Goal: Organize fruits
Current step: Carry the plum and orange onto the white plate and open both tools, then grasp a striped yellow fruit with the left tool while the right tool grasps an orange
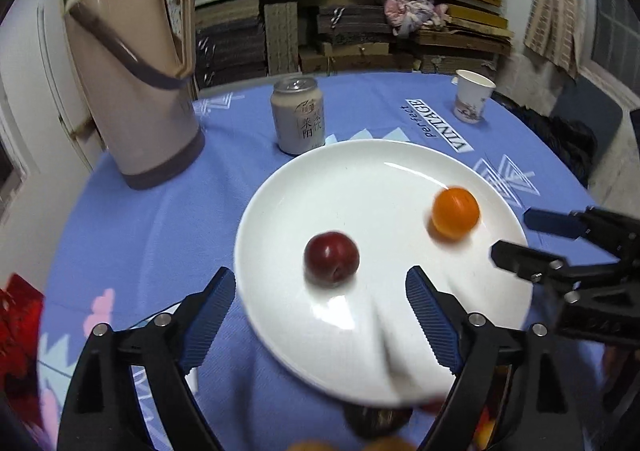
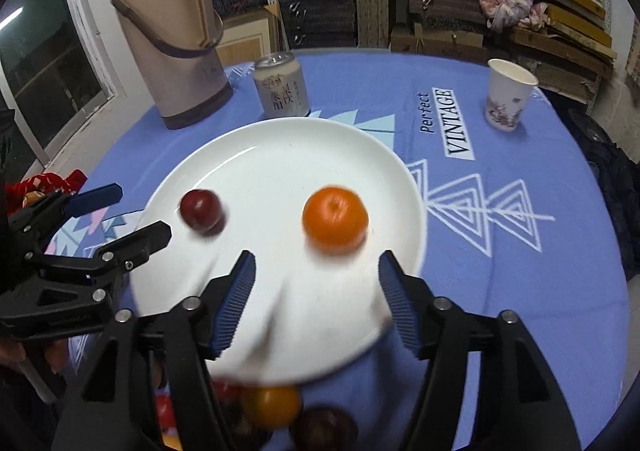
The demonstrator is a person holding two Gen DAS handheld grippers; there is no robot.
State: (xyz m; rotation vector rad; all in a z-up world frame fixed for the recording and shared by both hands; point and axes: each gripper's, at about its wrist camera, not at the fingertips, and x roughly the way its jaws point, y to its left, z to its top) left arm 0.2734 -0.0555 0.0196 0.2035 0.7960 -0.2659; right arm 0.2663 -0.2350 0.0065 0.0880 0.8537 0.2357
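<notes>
On the blue tablecloth (image 2: 520, 291), a plate (image 2: 260, 155) holds a plum (image 1: 331, 258) and orange (image 2: 335, 221) just ahead of each spread, empty tool.

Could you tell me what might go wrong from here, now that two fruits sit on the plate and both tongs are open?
1. The orange and plum lie loose on the smooth plate; a nudge from the open right tongs could roll them off.
2. More fruit waits under the plate's near rim, so reaching for it may bump the plate.
</notes>
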